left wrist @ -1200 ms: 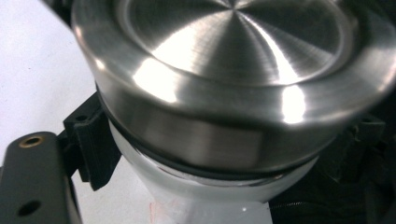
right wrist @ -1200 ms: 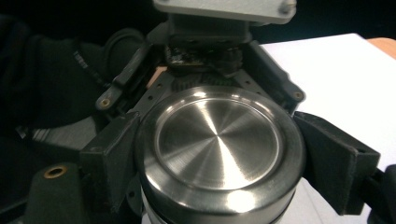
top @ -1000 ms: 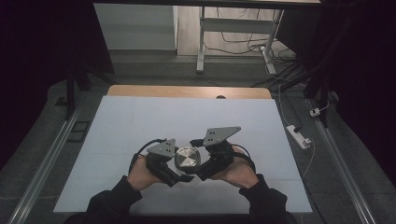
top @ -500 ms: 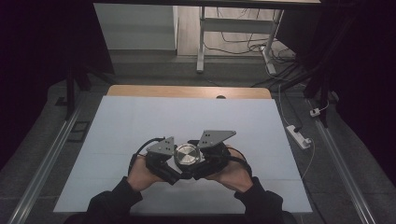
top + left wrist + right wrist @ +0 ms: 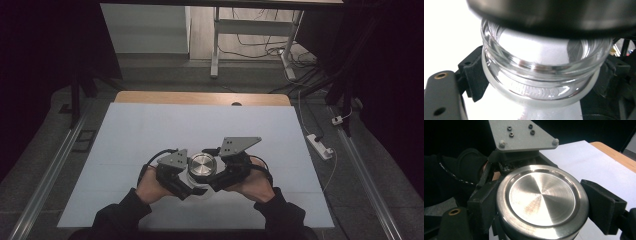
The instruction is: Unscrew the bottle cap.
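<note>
Glass jar [image 5: 198,176] with metal lid [image 5: 202,164], lower centre of the high view, above the white bench [image 5: 150,130]. Left tongs [image 5: 188,186] clamp the clear, empty-looking glass body [image 5: 544,75]; right tongs [image 5: 214,181] clamp the lid's rim [image 5: 541,200].

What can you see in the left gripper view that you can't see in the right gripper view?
The left gripper view shows the glass jar from the side, its clear threaded neck between black fingers. The right gripper view looks down on the shiny metal lid, clamped by the right gripper's fingers, with the left gripper's grey plate behind. Both show the lid and the white table.
</note>
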Action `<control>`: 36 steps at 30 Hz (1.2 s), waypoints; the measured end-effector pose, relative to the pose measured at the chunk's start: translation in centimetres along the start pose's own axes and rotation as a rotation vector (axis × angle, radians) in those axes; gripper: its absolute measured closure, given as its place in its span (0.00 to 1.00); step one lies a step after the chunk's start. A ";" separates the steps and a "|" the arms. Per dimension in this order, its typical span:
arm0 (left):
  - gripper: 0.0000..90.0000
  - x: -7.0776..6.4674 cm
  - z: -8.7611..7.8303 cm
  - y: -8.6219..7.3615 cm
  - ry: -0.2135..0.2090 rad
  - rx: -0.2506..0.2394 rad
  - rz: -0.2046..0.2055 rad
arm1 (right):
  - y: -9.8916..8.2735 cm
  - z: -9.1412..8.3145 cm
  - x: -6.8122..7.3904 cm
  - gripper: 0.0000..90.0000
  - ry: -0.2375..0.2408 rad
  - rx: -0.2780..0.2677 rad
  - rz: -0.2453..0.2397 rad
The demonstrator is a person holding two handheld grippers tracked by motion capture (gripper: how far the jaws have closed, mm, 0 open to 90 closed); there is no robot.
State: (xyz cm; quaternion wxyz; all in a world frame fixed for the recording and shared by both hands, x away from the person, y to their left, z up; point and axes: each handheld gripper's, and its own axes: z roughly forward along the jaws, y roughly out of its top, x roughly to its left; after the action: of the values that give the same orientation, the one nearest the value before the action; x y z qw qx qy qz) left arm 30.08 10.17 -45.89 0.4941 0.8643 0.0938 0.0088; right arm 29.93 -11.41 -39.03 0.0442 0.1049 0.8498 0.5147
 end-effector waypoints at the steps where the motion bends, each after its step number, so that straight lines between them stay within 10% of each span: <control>1: 0.17 0.1 -0.1 0.0 0.010 0.005 0.000 | 0.0 0.0 0.0 0.21 0.000 0.000 0.000; 21: 0.17 1.8 -0.4 -0.9 0.176 0.025 -0.072 | -0.7 -1.5 0.9 0.21 -0.099 -0.024 0.025; 36: 0.17 3.3 0.2 -0.3 0.227 0.025 -0.076 | -1.9 -1.9 2.5 0.21 -0.120 -0.037 0.015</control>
State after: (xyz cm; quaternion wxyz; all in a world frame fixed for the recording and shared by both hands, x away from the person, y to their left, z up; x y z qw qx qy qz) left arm 33.24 10.74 -46.50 0.4696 0.8596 0.1820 0.0864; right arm 26.87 -13.32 -39.79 0.0930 0.1412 0.8351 0.5235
